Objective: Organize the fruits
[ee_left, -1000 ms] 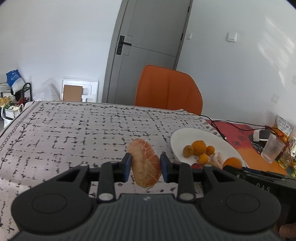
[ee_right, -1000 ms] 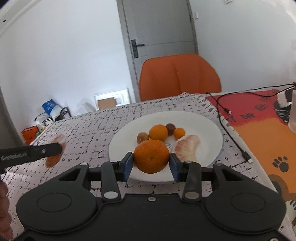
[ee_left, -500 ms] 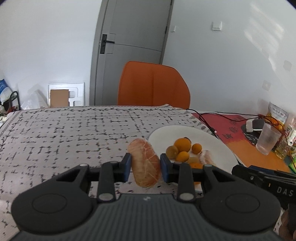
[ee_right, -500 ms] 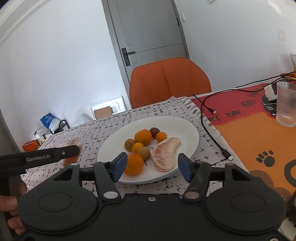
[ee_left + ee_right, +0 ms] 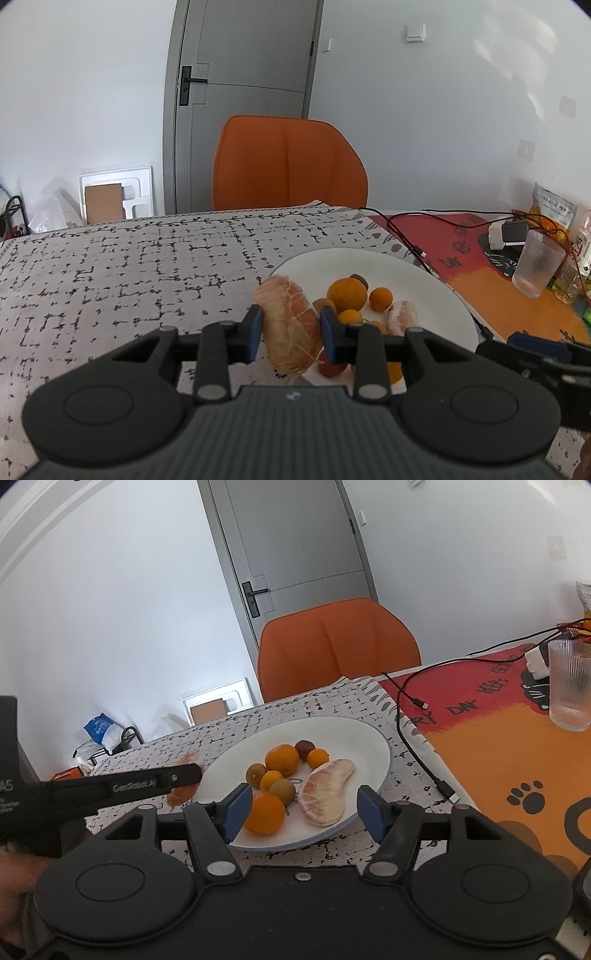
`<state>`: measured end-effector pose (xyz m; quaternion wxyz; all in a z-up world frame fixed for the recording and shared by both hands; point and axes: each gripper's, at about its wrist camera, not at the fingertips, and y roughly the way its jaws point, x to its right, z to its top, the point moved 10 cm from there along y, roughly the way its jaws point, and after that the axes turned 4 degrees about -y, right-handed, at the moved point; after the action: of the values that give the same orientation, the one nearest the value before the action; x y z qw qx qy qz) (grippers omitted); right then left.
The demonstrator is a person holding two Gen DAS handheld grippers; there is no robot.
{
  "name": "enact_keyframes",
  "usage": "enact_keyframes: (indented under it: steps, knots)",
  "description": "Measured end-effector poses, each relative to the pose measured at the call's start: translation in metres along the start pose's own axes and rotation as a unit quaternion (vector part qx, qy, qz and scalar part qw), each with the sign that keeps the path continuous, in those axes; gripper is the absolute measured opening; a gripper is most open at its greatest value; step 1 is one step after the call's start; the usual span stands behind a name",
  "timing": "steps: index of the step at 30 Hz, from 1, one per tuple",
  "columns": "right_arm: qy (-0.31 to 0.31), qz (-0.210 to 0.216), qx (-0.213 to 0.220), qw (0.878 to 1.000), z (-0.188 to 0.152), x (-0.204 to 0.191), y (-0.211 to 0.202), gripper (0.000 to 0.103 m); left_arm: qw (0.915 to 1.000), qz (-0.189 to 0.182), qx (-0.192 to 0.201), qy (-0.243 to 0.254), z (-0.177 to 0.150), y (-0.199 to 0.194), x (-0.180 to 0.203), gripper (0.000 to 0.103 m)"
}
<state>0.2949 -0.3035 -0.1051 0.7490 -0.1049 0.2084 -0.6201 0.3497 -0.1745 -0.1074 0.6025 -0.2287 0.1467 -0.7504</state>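
My left gripper (image 5: 291,330) is shut on a peeled pomelo segment (image 5: 290,328) and holds it at the left rim of the white plate (image 5: 439,295). In the right wrist view it appears as a black finger (image 5: 147,786) left of the plate (image 5: 373,738). My right gripper (image 5: 304,814) is open and empty, just above the plate's near edge. The plate holds a large orange (image 5: 265,812), another orange (image 5: 282,759), a second pomelo segment (image 5: 325,792), two kiwis, small oranges and a dark fruit.
An orange chair (image 5: 288,166) stands behind the table. A black cable (image 5: 413,738) runs right of the plate. A ribbed glass (image 5: 570,685) stands on the orange and red mat (image 5: 517,738) at the right. A snack bag (image 5: 554,210) sits far right.
My right gripper opened, left the large orange on the plate and drew back. My left gripper carried the pomelo segment right, up to the plate's rim.
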Motion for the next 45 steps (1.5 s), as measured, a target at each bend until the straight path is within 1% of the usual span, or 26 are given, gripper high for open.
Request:
enact_keyframes:
  steps: [3, 7, 11, 13, 15, 16, 18, 20, 21, 24, 26, 28, 31, 38, 45]
  knots:
    - [0.002, 0.001, 0.001, 1.0, 0.0, 0.0, -0.001, 0.063, 1.0, 0.007, -0.002, 0.001, 0.002, 0.003, 0.002, 0.033]
    - [0.004, 0.002, 0.003, 1.0, 0.001, 0.0, -0.002, 0.064, 0.9999, 0.004, 0.011, -0.007, 0.008, -0.004, -0.001, 0.038]
    - [0.003, 0.006, 0.003, 1.0, 0.001, -0.003, -0.003, 0.066, 0.9997, 0.008, 0.014, -0.016, 0.008, -0.015, -0.01, 0.049]
    - [0.003, 0.007, 0.005, 1.0, 0.001, -0.006, -0.003, 0.068, 0.9995, 0.01, 0.018, -0.022, 0.008, -0.022, -0.015, 0.056]
    - [0.002, 0.008, 0.005, 1.0, 0.001, -0.008, -0.003, 0.07, 0.9994, 0.013, 0.024, -0.022, 0.009, -0.03, -0.021, 0.065]
    - [0.002, 0.009, 0.005, 1.0, 0.001, -0.009, -0.003, 0.07, 0.9993, 0.013, 0.027, -0.02, 0.009, -0.034, -0.023, 0.068]
    - [0.002, 0.011, 0.004, 1.0, 0.001, -0.012, -0.004, 0.07, 0.999, 0.018, 0.036, -0.016, 0.01, -0.043, -0.028, 0.079]
    - [0.0, 0.013, 0.005, 1.0, 0.002, -0.016, -0.004, 0.073, 0.9985, 0.025, 0.048, -0.012, 0.012, -0.052, -0.033, 0.083]
    - [-0.001, 0.014, 0.006, 1.0, 0.002, -0.018, -0.004, 0.076, 0.9983, 0.027, 0.05, -0.013, 0.013, -0.057, -0.037, 0.085]
    - [-0.004, 0.021, 0.006, 1.0, 0.003, -0.026, -0.005, 0.082, 0.9974, 0.038, 0.056, -0.025, 0.014, -0.07, -0.049, 0.091]
    - [-0.007, 0.026, 0.008, 1.0, 0.004, -0.033, -0.007, 0.088, 0.9967, 0.046, 0.06, -0.03, 0.016, -0.077, -0.057, 0.094]
    - [-0.009, 0.031, 0.01, 0.999, 0.005, -0.038, -0.008, 0.097, 0.996, 0.054, 0.063, -0.033, 0.018, -0.085, -0.064, 0.095]
    - [-0.014, 0.038, 0.009, 0.999, 0.006, -0.047, -0.01, 0.103, 0.9951, 0.061, 0.065, -0.044, 0.02, -0.098, -0.074, 0.099]
    - [-0.016, 0.039, 0.005, 0.999, 0.008, -0.059, -0.014, 0.103, 0.9933, 0.074, 0.072, -0.053, 0.022, -0.127, -0.092, 0.102]
    - [-0.029, 0.05, 0.005, 0.998, 0.008, -0.074, -0.025, 0.103, 0.9904, 0.077, 0.091, -0.069, 0.023, -0.162, -0.104, 0.103]
